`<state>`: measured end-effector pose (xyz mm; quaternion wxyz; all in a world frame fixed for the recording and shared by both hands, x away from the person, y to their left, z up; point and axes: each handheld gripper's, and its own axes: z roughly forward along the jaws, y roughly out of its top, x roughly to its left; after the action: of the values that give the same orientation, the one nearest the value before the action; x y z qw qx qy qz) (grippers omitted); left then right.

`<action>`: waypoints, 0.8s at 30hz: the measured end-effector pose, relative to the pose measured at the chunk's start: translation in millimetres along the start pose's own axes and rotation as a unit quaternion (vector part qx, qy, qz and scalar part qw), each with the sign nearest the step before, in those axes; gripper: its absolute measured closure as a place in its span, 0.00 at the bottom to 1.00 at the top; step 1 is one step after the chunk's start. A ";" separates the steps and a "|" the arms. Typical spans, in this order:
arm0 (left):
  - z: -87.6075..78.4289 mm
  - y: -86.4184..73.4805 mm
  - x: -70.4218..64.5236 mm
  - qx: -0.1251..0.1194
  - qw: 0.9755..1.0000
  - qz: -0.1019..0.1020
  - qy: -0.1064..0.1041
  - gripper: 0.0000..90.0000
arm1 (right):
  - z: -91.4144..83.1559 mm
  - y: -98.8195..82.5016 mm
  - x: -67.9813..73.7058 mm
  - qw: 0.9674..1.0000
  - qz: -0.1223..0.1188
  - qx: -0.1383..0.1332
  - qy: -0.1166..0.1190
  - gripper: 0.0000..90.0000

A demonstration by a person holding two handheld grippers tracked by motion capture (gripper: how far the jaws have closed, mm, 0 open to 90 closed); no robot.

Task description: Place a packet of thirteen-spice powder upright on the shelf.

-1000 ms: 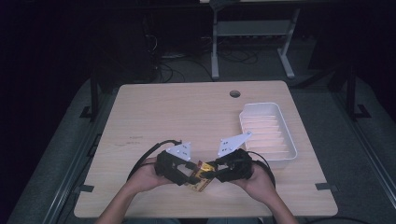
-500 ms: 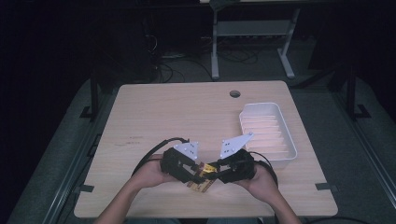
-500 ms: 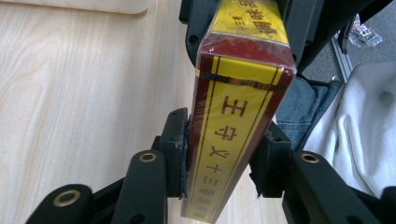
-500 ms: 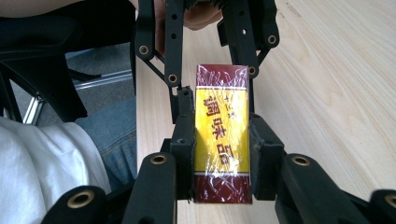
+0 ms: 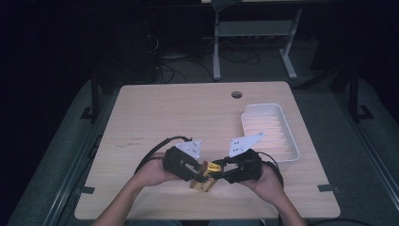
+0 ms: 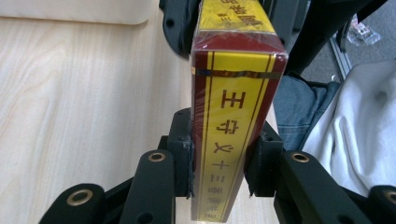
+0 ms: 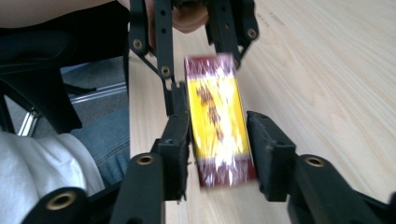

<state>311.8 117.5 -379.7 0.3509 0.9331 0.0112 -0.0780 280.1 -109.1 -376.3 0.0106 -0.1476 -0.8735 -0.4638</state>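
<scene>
A red and yellow box (image 5: pixel 207 175) with printed characters hangs between both grippers just above the table's front edge. My left gripper (image 5: pixel 196 170) comes in from the left. Its jaws have just closed further and the pads (image 6: pixel 187 154) now press on both narrow sides of the box (image 6: pixel 233 107). My right gripper (image 5: pixel 221 170) faces it from the right. Those jaws have just been opening, and the box (image 7: pixel 215 116) stands between them with a small gap at the right pad (image 7: pixel 266 140).
A white ribbed tray (image 5: pixel 269 132) sits on the wooden table (image 5: pixel 188 108) at the right, just beyond my right hand. A round cable hole (image 5: pixel 236 94) is near the far edge. The person's lap lies right below the front edge.
Both hands stay at about the same spot by the front edge. The box between them has shifted slightly to the right and away from the edge.
</scene>
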 end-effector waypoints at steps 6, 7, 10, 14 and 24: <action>-15.8 -6.4 6.9 -0.018 1.000 -0.016 0.020 0.75 | -8.5 -8.5 -2.7 1.000 0.014 0.006 -0.019 0.51; -17.9 -6.5 7.7 -0.022 0.999 -0.020 0.023 0.75 | -9.3 -9.7 -2.7 1.000 0.016 0.009 -0.022 0.50; -23.5 -4.5 9.8 -0.020 0.999 -0.020 0.035 0.75 | -10.7 -12.8 -3.0 0.999 0.023 0.007 -0.021 0.46; -29.2 -2.1 16.2 -0.031 0.998 -0.026 0.047 0.74 | -11.4 -15.1 -0.3 0.999 0.010 0.013 -0.030 0.41; -31.8 5.3 36.7 -0.057 0.993 -0.046 0.095 0.74 | -6.7 -25.2 10.8 0.999 -0.015 0.035 -0.031 0.38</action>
<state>352.8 133.2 -358.3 0.3968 0.9133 0.0916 -0.0042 262.3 -125.2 -391.1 -0.0188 -0.1481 -0.8913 -0.4281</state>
